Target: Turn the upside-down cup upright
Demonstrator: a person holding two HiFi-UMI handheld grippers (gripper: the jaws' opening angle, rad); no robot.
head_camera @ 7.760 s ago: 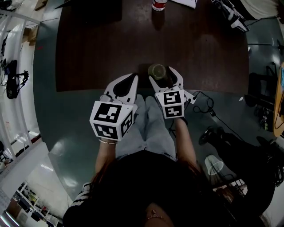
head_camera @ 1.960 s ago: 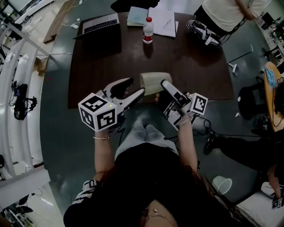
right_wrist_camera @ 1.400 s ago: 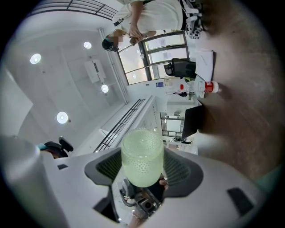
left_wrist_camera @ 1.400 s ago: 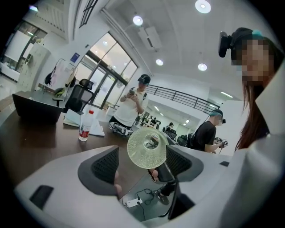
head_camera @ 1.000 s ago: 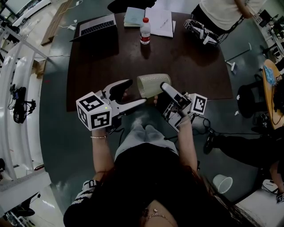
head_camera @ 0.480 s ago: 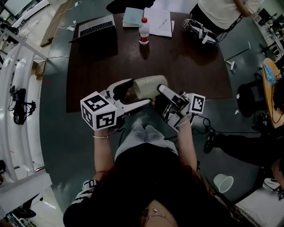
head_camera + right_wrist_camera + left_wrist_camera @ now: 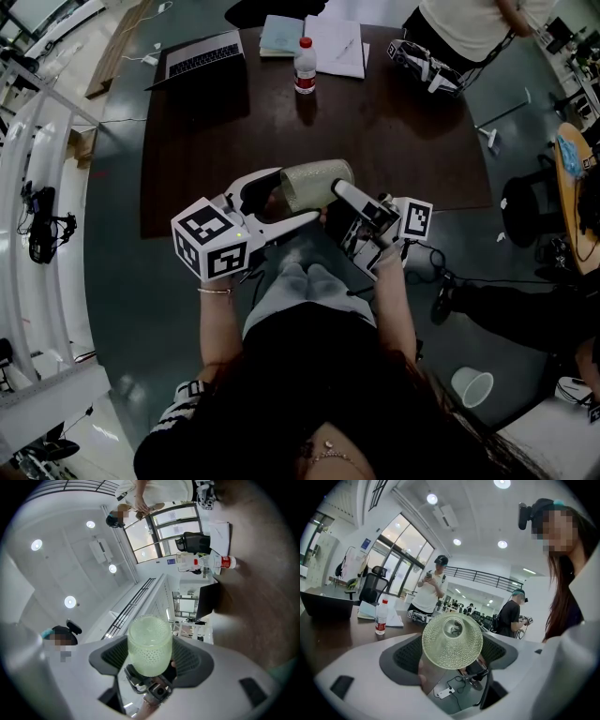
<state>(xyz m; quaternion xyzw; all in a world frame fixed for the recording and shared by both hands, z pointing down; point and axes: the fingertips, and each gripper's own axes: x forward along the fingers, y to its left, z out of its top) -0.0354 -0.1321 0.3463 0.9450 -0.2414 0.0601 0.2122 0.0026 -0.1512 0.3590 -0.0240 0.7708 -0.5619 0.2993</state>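
Dimpled green glass cup (image 7: pixel 317 183), lying sideways, was clamped in right gripper (image 7: pixel 150 656); left gripper (image 7: pixel 292 195) gaped around its end.

In your head view, the right gripper (image 7: pixel 336 193) covers the right end of the cup (image 7: pixel 314 180), and its lower jaw is hidden beneath. Whether your left gripper (image 7: pixel 293 195) touches the cup, you cannot tell. The view's top edge cuts off the person (image 7: pixel 469 23) beyond the desk (image 7: pixel 403 131).

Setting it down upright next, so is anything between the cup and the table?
Nothing visible. The cup, held in the right hand-held gripper, hangs over bare table; the left hand-held gripper's open jaws flank its end.
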